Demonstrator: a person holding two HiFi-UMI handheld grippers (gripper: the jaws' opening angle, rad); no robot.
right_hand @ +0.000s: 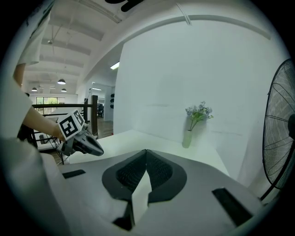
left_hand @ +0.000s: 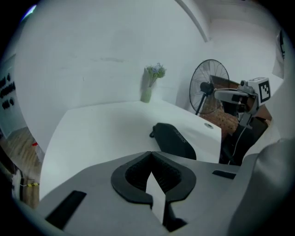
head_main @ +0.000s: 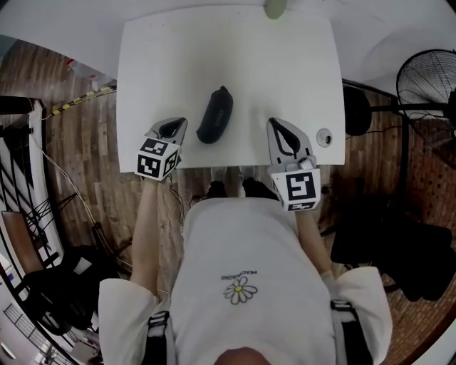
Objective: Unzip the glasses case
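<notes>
**Head view.** The glasses case point(head_main: 215, 115), dark and oblong, is shown lying slantwise just below the middle of the white table point(head_main: 285, 64), fully zipped and untouched. The left gripper point(head_main: 173, 129) is seen at the case's lower left, near it but apart. The right gripper point(head_main: 283, 137) is placed well apart at lower right. Both are held over the table's near edge. Bare tabletop is left all round the case. Only a small round fitting point(head_main: 324, 136) by the right edge and a vase point(head_main: 275, 7) at the top edge are found on it. A fan point(head_main: 427, 82) is seen off the table at upper right.

**Left gripper view.** The jaws are pressed together with nothing between them. The case point(left_hand: 174, 140) is seen just beyond them, right of centre, with a small tab at its left end (a zip pull or a loop; too small to tell). The case is judged light and semi-stiff, and likely to slide on the smooth top. The body would best be pinned by one gripper while the pull is pinched by the other.

**Right gripper view.** The jaws are likewise pressed together and empty. The case is not shown. The left gripper point(right_hand: 85, 144) is seen at the left of the frame, and the fan point(right_hand: 281, 129) at the right edge.
</notes>
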